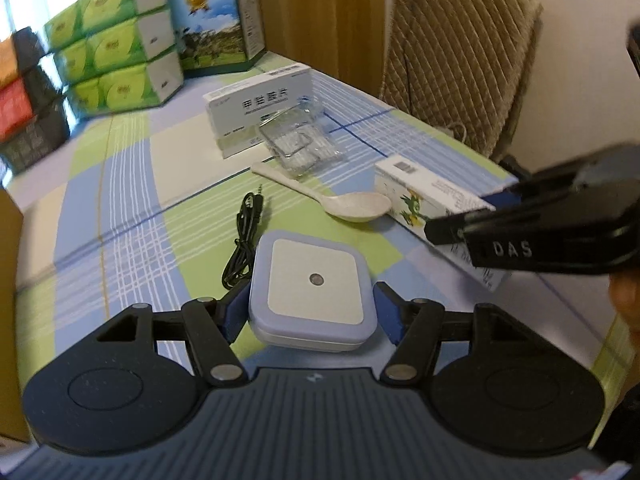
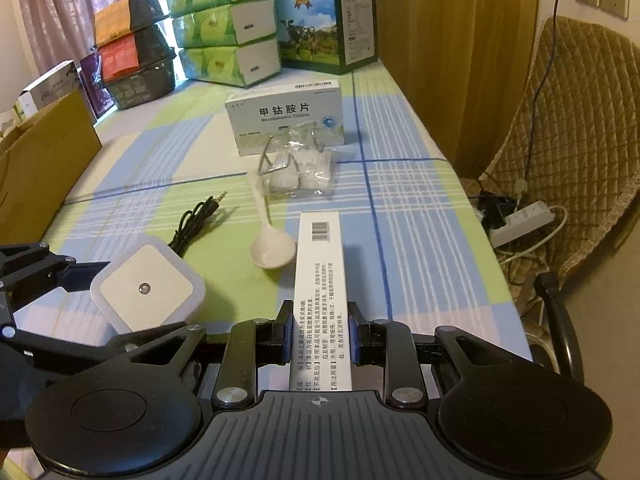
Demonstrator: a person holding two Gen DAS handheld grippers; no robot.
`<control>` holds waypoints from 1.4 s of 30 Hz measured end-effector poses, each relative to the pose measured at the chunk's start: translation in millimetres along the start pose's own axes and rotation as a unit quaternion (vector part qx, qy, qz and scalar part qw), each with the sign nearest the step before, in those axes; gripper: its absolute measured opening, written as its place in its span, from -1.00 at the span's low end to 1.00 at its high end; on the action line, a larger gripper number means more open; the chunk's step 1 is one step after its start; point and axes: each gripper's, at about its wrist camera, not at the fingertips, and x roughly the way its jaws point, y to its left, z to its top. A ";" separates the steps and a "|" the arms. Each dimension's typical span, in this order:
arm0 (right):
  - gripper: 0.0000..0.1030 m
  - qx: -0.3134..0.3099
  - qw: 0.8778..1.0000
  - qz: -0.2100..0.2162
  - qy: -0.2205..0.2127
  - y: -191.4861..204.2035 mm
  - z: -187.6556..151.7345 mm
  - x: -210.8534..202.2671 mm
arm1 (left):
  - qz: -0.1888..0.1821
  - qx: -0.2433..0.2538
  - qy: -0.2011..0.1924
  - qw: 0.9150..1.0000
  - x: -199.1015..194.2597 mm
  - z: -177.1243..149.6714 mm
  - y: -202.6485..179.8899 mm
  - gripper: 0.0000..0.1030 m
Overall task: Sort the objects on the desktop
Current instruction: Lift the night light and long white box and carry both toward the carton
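A square lilac night light (image 1: 314,292) with a white face sits between the blue pads of my left gripper (image 1: 312,316), which is shut on its sides. In the right wrist view the night light (image 2: 148,288) appears tilted, just above the checked tablecloth. My right gripper (image 2: 319,332) is shut on the near end of a long white ointment box (image 2: 320,264), which points away along the table. From the left wrist view, that box (image 1: 424,196) shows at the right with a frog picture on it.
A white spoon (image 2: 272,248), a black audio cable (image 2: 196,216), a clear bag with a wire clip (image 2: 300,172) and a white medicine box (image 2: 288,120) lie mid-table. Green tissue packs (image 2: 224,24) and cartons stand behind, a cardboard box (image 2: 40,160) stands left, and a padded chair (image 2: 580,140) right.
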 end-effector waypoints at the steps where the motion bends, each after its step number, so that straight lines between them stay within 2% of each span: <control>1: -0.55 -0.003 1.000 -0.003 0.000 1.5 -0.7 -0.7 | -0.001 0.004 0.000 1.000 0.3 0.5 -1.0 0.17; 4: -0.55 0.000 1.000 -0.008 -0.006 3.0 -3.2 -5.1 | -0.026 -0.017 0.002 1.000 -1.8 1.9 2.1 0.17; 12: -0.55 -0.003 0.999 -0.013 -0.030 17.3 -5.4 -20.8 | -0.032 -0.040 -0.030 0.998 -22.6 9.5 13.4 0.17; 23: -0.56 -0.013 0.999 -0.013 -0.050 52.8 3.6 -47.7 | -0.015 -0.081 -0.055 0.995 -55.6 8.5 39.8 0.17; 31: -0.56 -0.021 0.998 -0.013 -0.057 72.1 6.3 -62.9 | 0.006 -0.079 -0.068 0.995 -83.2 -2.4 57.5 0.17; 42: -0.56 -0.027 0.997 0.027 -0.073 125.9 17.2 -84.8 | 0.051 -0.102 -0.083 0.990 -148.1 -21.7 103.7 0.17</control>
